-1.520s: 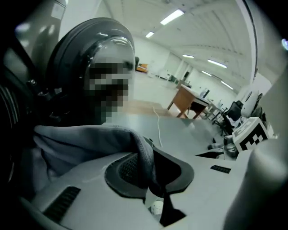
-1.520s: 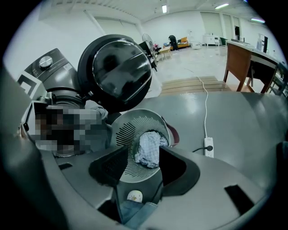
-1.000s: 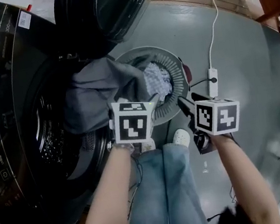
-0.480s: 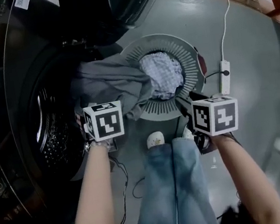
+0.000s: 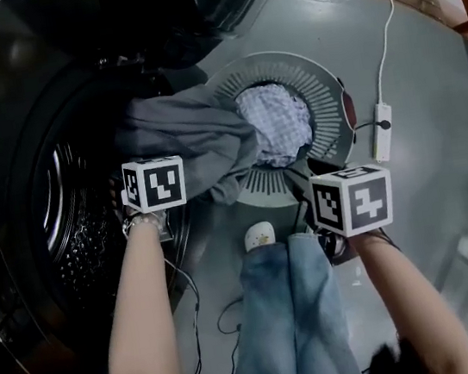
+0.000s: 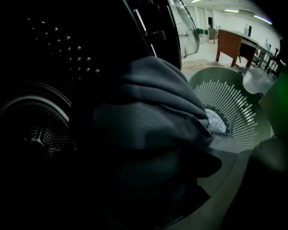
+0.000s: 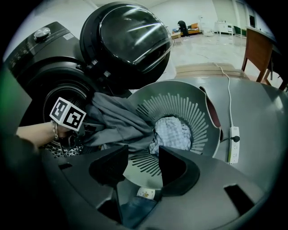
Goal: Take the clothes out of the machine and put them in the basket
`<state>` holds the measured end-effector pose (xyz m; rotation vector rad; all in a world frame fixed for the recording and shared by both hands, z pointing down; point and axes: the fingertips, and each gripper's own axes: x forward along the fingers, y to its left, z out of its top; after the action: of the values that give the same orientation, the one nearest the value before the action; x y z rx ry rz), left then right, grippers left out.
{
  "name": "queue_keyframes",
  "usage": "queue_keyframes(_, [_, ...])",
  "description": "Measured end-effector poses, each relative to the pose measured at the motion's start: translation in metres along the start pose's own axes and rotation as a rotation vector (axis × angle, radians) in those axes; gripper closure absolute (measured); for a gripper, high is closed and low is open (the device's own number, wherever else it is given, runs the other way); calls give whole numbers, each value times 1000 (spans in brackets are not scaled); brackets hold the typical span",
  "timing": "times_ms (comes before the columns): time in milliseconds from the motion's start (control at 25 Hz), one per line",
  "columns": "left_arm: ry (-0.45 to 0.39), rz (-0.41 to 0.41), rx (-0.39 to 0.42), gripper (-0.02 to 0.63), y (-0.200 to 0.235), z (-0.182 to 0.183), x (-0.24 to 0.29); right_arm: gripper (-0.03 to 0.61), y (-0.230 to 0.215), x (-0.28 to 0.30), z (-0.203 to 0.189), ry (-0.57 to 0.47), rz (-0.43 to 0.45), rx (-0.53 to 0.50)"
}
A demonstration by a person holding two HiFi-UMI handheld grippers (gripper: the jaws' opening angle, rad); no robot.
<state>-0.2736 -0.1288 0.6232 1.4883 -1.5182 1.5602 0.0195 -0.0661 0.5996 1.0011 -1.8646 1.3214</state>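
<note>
A grey garment point(image 5: 188, 145) drapes from the washer point(image 5: 74, 223) over the left rim of the basket point(image 5: 325, 94), a checked cloth point(image 5: 275, 122) inside, while the left gripper point(image 5: 154, 185), jaws just opened wide and holding nothing, and the right gripper point(image 7: 142, 161), parted and empty, hover beside the basket.

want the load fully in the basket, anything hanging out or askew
Yes: the grey garment is only half in. One end lies in the basket by the checked cloth; the rest hangs over the rim, back toward the machine opening.
</note>
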Motion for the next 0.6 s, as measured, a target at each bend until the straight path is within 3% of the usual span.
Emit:
queue_keyframes(400, [49, -52, 6, 48, -10, 4, 33, 368, -5, 19, 3, -3, 4, 0])
queue_keyframes(600, [76, -37, -49, 161, -7, 2, 18, 372, -5, 11, 0, -6, -10, 11])
